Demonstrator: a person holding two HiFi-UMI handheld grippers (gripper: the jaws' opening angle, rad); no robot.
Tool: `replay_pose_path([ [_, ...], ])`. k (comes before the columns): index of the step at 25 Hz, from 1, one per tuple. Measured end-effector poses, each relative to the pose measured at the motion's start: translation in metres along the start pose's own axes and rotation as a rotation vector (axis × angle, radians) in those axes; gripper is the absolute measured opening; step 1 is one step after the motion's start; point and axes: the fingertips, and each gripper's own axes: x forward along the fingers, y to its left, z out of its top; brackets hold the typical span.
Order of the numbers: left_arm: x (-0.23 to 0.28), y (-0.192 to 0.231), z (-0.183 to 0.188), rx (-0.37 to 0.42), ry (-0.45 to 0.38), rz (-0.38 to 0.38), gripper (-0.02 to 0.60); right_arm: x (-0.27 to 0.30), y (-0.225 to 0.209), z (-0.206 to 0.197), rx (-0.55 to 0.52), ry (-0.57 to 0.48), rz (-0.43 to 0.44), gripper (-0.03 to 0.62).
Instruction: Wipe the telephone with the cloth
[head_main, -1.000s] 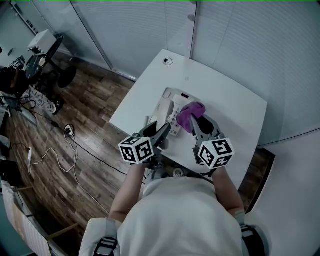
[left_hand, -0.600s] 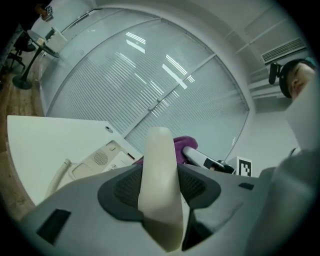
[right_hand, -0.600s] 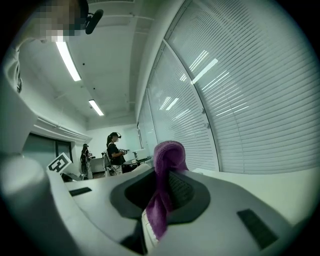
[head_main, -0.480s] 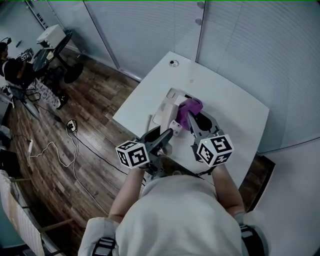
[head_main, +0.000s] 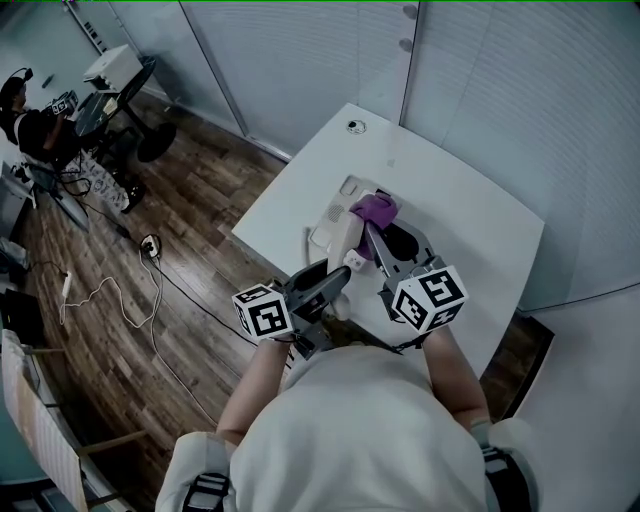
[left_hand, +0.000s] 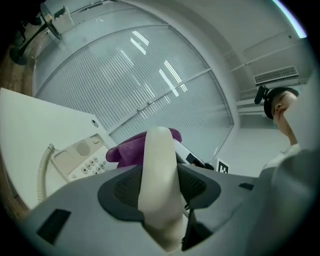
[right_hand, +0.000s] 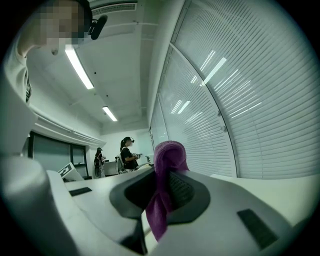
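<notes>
My left gripper (left_hand: 159, 167) is shut on the cream handset (left_hand: 158, 190), which stands upright between its jaws, lifted off the telephone base (left_hand: 80, 159). The keypad and empty cradle show at lower left, and a coiled cord (left_hand: 43, 170) runs along the base's side. In the head view the left gripper (head_main: 338, 274) holds the handset (head_main: 349, 262) near the table's front edge. My right gripper (right_hand: 162, 187) is shut on the purple cloth (right_hand: 167, 165). In the head view the right gripper (head_main: 376, 236) keeps the cloth (head_main: 374, 210) over the base (head_main: 334, 208).
The white table (head_main: 470, 215) stands against a glass wall with blinds (head_main: 520, 90). A round grommet (head_main: 356, 127) sits near its far corner. Wood floor with cables (head_main: 110, 290) lies to the left. People stand at a desk (right_hand: 127, 152) far off.
The left gripper has drawn back toward the person and lifted the handset off the base. The right gripper has kept the cloth over the base.
</notes>
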Motion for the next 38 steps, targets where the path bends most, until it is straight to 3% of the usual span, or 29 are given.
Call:
replay_pose_path([
  [7, -0.003, -0.003, 0.006, -0.051, -0.048, -0.033, 0.225, 0.002, 0.017, -0.001, -0.006, -0.010, 0.076, 0.067],
  [38, -0.014, -0.001, 0.038, -0.082, -0.126, -0.059, 0.225, 0.008, 0.062, -0.019, -0.001, 0.035, 0.215, 0.066],
])
